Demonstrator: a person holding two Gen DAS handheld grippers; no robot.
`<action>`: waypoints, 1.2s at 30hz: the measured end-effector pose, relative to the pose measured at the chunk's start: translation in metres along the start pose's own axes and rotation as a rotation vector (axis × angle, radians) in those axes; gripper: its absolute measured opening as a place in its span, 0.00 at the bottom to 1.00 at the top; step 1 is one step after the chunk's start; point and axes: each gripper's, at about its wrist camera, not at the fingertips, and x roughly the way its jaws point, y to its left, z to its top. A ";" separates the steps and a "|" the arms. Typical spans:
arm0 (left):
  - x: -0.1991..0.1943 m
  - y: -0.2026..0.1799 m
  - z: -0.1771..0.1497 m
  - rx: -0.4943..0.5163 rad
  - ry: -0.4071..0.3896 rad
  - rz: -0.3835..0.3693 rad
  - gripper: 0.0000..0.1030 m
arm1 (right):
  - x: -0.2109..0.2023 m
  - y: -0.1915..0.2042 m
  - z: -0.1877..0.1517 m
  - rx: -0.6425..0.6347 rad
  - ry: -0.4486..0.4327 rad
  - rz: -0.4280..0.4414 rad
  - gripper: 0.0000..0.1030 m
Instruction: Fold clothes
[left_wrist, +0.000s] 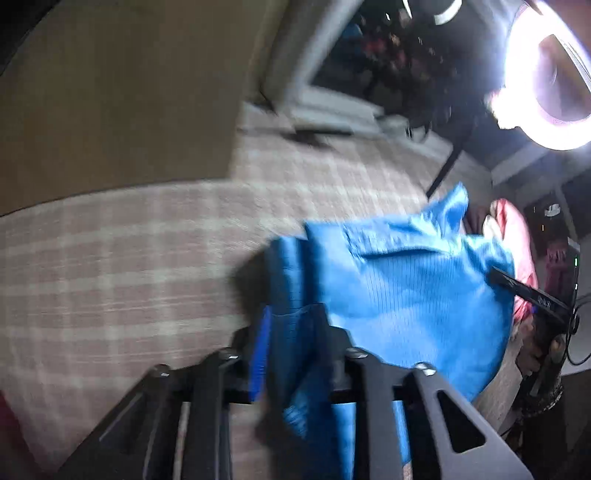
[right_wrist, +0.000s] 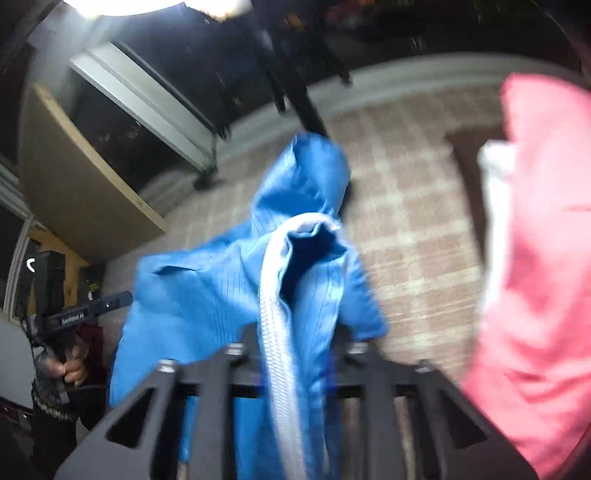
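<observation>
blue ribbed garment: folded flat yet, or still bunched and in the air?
Bunched and lifted, not folded. The blue ribbed garment hangs in loose folds between the left gripper and right gripper, both clamped on it, above the plaid cloth surface.

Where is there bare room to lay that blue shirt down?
The checked beige cloth surface lies bare left of the blue ribbed shirt, up to the tan board. It is crowded on the right, where the pink garment is heaped.
</observation>
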 end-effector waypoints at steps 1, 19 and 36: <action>-0.014 0.000 -0.004 0.014 -0.028 -0.014 0.25 | -0.008 -0.002 0.001 -0.006 -0.014 -0.006 0.35; 0.026 -0.066 -0.158 0.303 0.163 -0.223 0.49 | 0.024 0.006 -0.023 -0.120 0.022 -0.057 0.15; -0.011 -0.079 -0.045 0.283 -0.035 -0.116 0.48 | 0.030 0.000 0.014 -0.068 0.027 -0.093 0.39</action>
